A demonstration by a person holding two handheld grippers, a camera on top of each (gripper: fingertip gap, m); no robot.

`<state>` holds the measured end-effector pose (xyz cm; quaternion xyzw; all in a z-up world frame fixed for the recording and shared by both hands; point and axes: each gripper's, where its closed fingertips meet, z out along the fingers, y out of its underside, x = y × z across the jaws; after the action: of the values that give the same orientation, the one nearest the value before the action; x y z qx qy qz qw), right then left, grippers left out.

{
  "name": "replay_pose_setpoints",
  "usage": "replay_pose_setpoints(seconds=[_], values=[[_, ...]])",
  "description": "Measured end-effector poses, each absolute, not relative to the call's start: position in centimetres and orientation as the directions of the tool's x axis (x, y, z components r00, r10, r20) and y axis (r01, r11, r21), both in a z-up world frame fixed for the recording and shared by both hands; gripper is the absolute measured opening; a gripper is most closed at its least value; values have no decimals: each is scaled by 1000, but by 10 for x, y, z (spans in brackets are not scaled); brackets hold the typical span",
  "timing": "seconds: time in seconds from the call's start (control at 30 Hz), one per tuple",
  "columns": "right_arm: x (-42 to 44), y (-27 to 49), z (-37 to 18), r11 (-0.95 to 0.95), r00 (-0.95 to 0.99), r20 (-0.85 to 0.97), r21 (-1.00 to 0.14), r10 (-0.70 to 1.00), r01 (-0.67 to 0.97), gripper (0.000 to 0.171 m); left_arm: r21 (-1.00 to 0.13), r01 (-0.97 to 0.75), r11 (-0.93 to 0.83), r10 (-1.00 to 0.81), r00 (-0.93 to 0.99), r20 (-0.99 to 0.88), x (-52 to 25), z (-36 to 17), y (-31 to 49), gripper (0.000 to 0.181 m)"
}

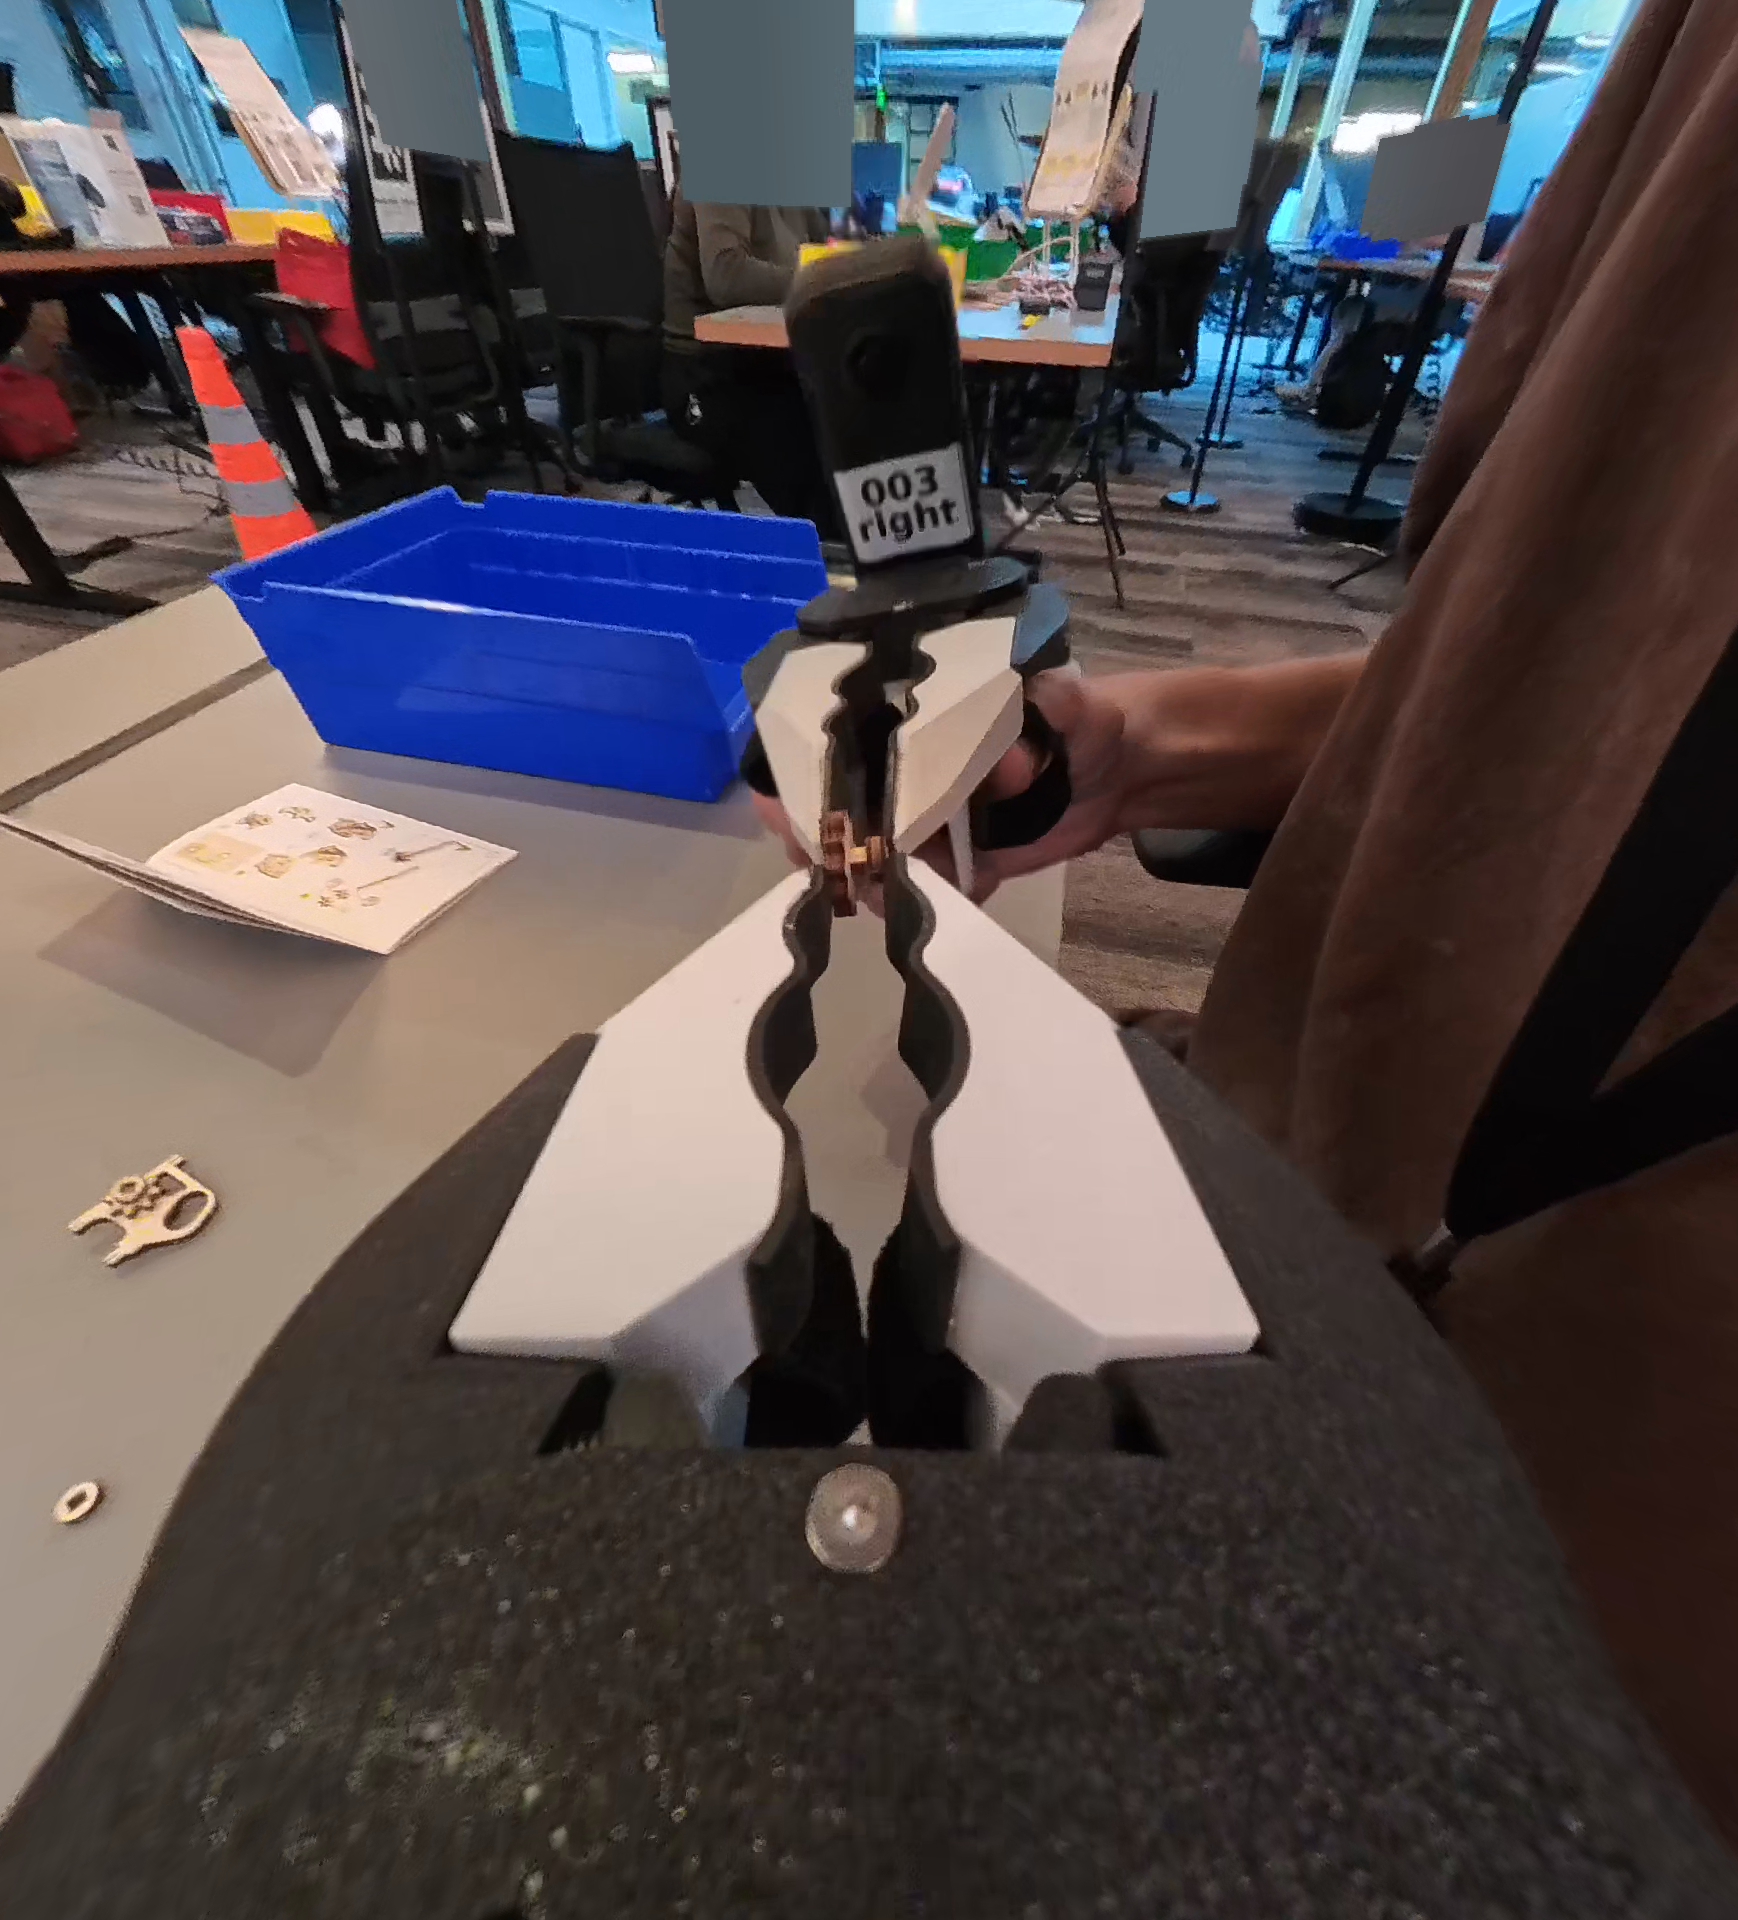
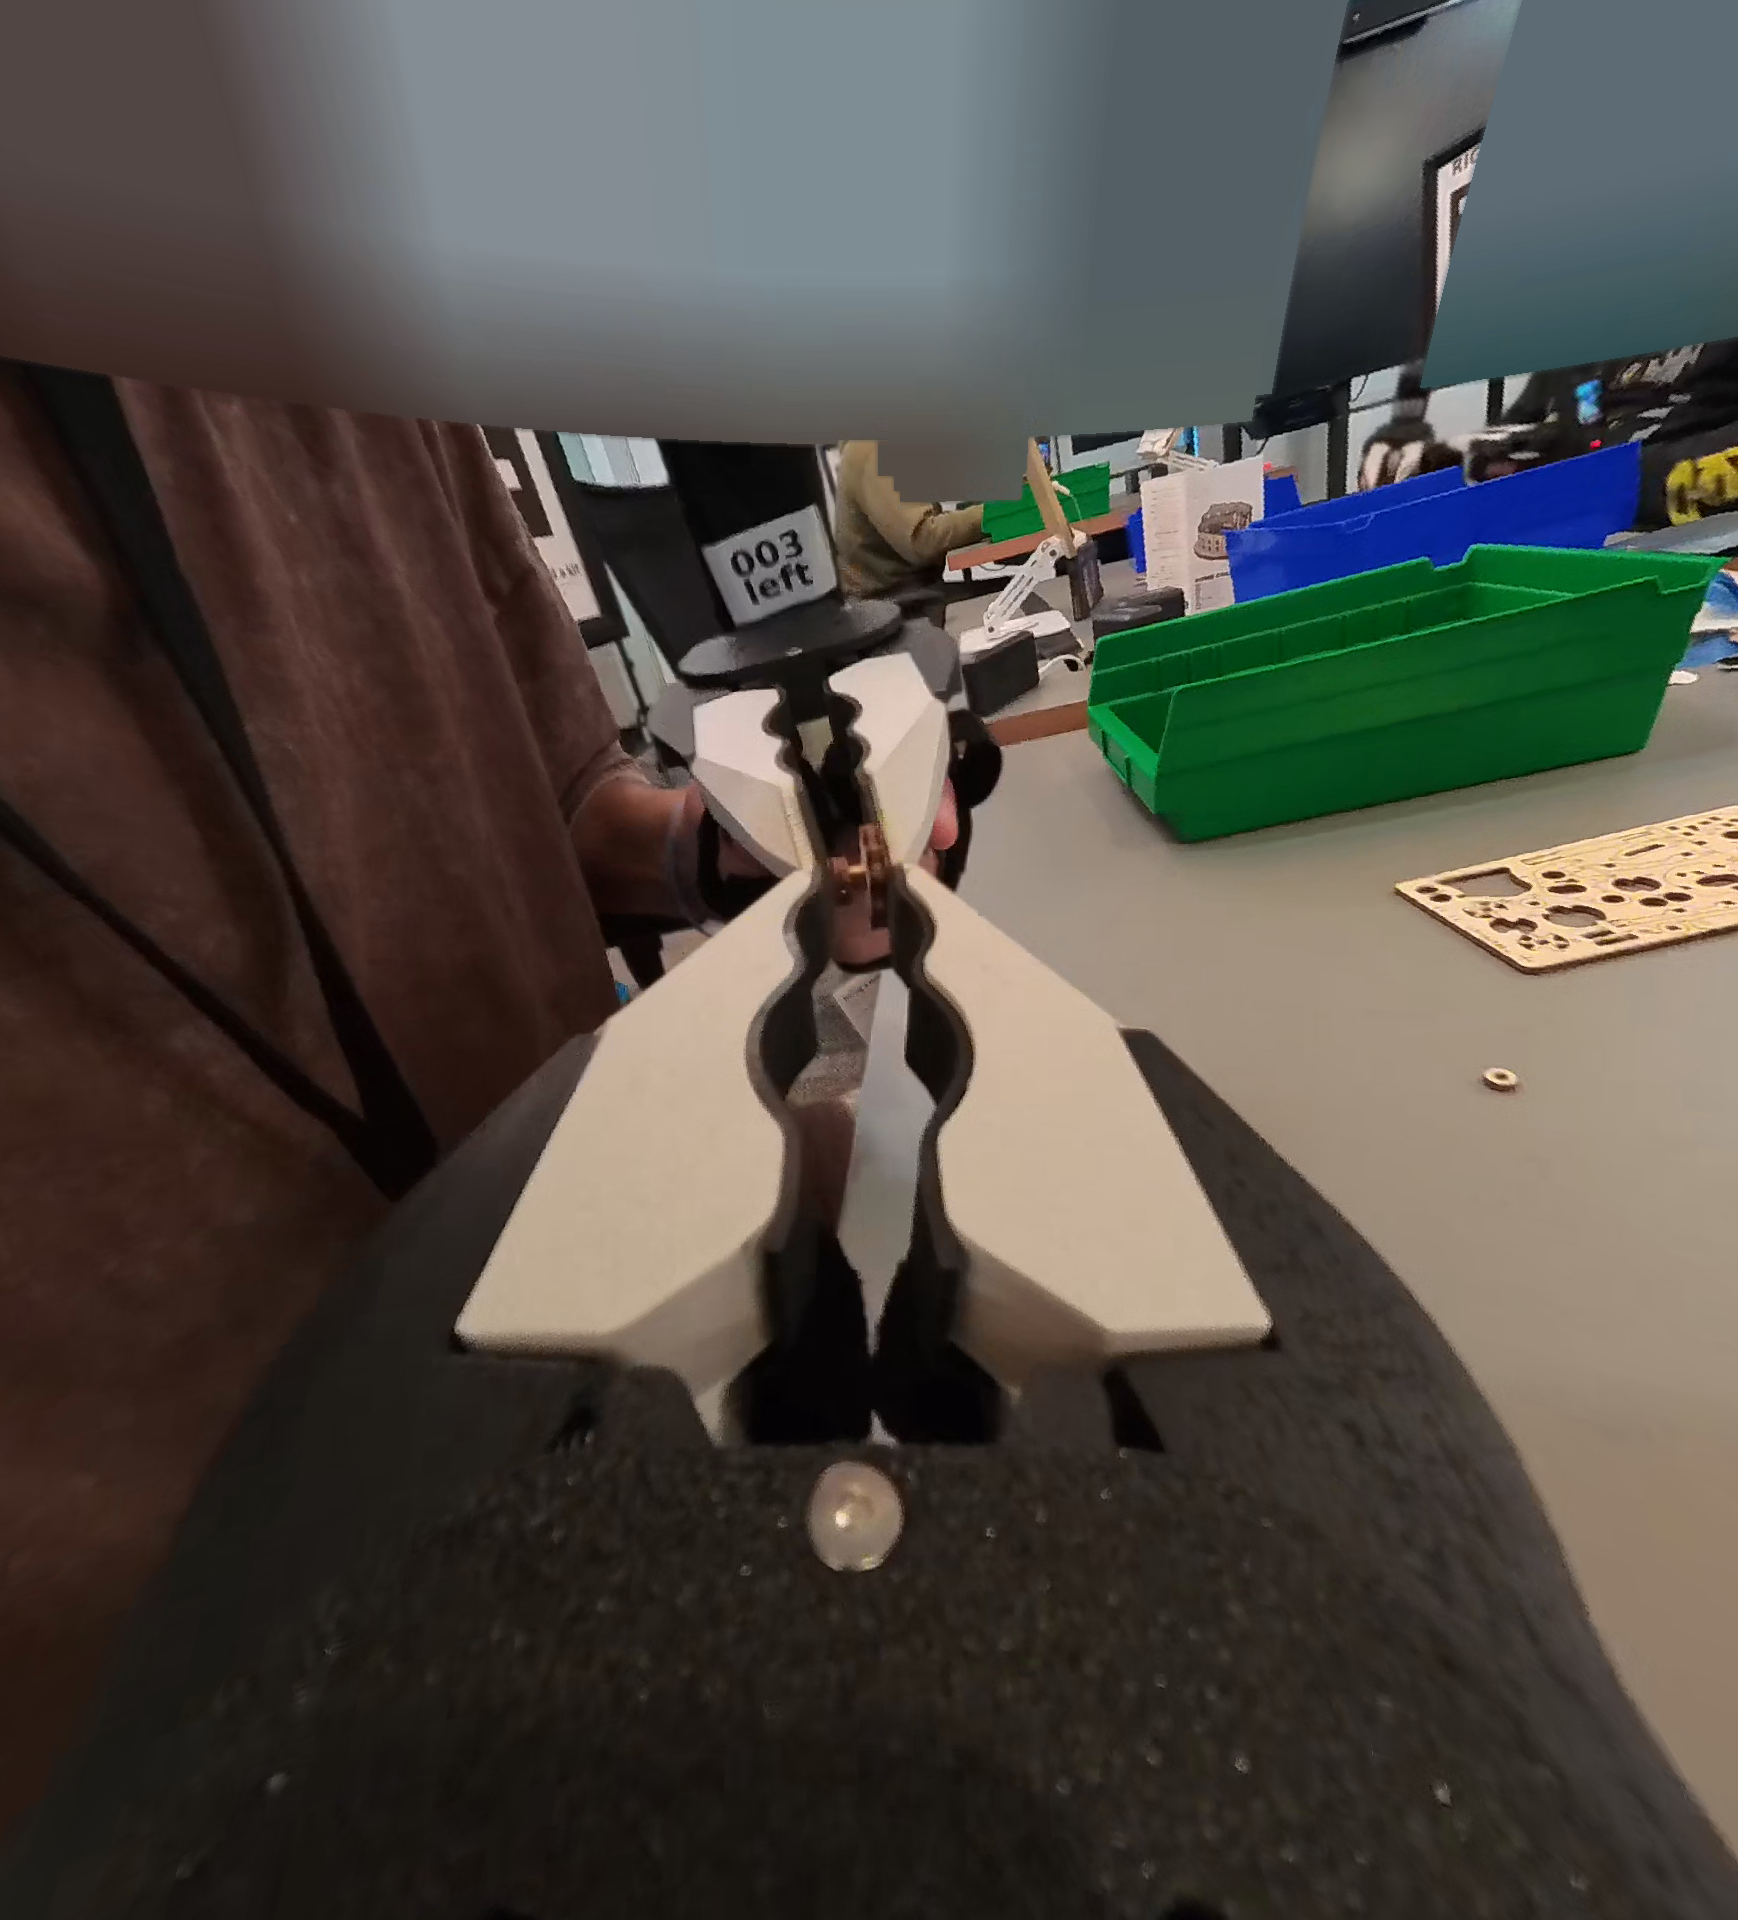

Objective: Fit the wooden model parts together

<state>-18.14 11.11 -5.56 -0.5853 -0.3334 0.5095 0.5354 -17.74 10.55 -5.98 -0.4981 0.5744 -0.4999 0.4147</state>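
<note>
Grippers meet tip to tip above the grey table: left gripper and right gripper each pinch small wooden parts. Beyond them sits a blue bin, beside it a leaflet.

On the grey table we see a blue bin at the far side, and nearer us an open instruction booklet lying flat. Beyond the table's edge an orange cone with grey bands stands on the floor. From the other side we find a green bin resting on the same surface, with another blue bin just behind it.
</note>
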Motion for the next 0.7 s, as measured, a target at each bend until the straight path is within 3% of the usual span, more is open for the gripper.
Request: replay_pose_setpoints(seconds=[0.2,0.7], values=[[-184,112,-54,-77,360,-114,-990,926,-114,11,-986,-160,35,-983,-185,-5,-182,-58,106,8],[-184,108,-66,-89,334,-100,-995,937,-46,10,-965,-244,96,-983,-178,-52,-181,-70,104,8]])
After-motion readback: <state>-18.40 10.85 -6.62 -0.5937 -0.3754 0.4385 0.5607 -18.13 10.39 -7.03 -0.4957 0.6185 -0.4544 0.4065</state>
